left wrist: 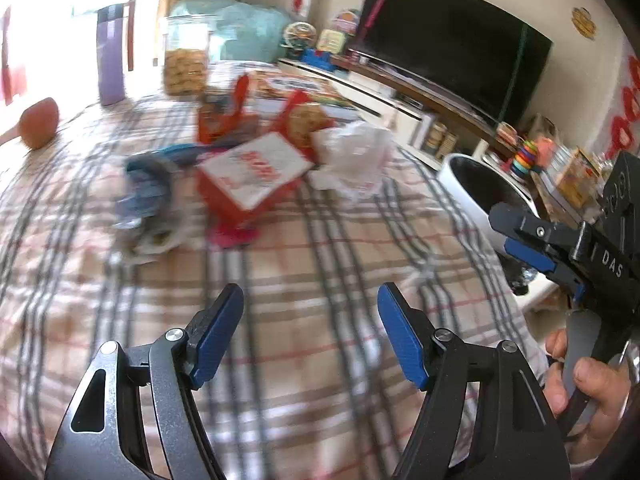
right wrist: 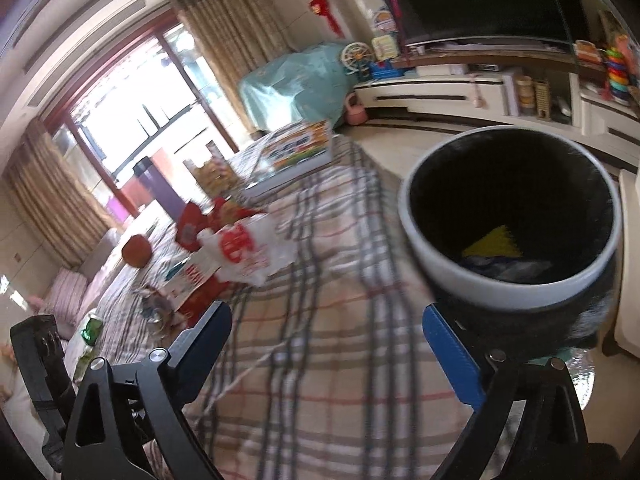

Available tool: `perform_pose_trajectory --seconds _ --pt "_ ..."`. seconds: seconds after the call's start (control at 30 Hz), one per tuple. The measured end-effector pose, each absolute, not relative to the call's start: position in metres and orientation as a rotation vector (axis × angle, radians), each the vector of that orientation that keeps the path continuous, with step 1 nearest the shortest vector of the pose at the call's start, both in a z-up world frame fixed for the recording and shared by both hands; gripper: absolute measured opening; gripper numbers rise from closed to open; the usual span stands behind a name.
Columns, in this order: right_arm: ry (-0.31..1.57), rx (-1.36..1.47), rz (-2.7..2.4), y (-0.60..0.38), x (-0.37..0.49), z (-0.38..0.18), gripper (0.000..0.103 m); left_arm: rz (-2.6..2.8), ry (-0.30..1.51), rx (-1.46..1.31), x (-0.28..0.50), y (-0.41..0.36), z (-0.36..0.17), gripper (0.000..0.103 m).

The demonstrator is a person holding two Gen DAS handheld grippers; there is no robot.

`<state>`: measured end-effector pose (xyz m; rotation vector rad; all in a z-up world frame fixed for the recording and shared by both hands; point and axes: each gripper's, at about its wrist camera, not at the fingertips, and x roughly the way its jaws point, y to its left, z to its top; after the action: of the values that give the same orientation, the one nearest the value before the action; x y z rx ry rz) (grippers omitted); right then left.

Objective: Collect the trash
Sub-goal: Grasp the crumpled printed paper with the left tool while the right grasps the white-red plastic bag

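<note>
Both tools, the left tool [left wrist: 310,334] and right tool [right wrist: 326,354], are held apart and empty above the checked worktop [left wrist: 320,240], apparently ready for the litter pile [left wrist: 256,168], with the bin [right wrist: 508,216] kept beside the edge for drops.

The left wrist view is taken from low over the checked cloth [left wrist: 320,240], angled down toward the litter [left wrist: 256,176] and television [left wrist: 452,36]. The right wrist view is taken beside the bin [right wrist: 512,220], facing the window [right wrist: 132,120]. Cloth, litter and bin are shared by both views.
</note>
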<state>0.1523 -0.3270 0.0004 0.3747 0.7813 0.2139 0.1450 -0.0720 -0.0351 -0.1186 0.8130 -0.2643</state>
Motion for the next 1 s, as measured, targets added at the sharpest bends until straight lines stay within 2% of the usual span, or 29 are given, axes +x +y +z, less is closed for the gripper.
perform_pose_trajectory --seconds 0.47,1.0 --pt "0.799 0.310 0.285 -0.275 0.165 -0.010 0.097 -0.127 0.799 -0.189 0.148 -0.011 -0.041 0.071" --pt "0.818 0.306 0.309 -0.258 0.195 -0.019 0.097 -0.082 0.824 -0.170 0.178 0.002 -0.047 0.074"
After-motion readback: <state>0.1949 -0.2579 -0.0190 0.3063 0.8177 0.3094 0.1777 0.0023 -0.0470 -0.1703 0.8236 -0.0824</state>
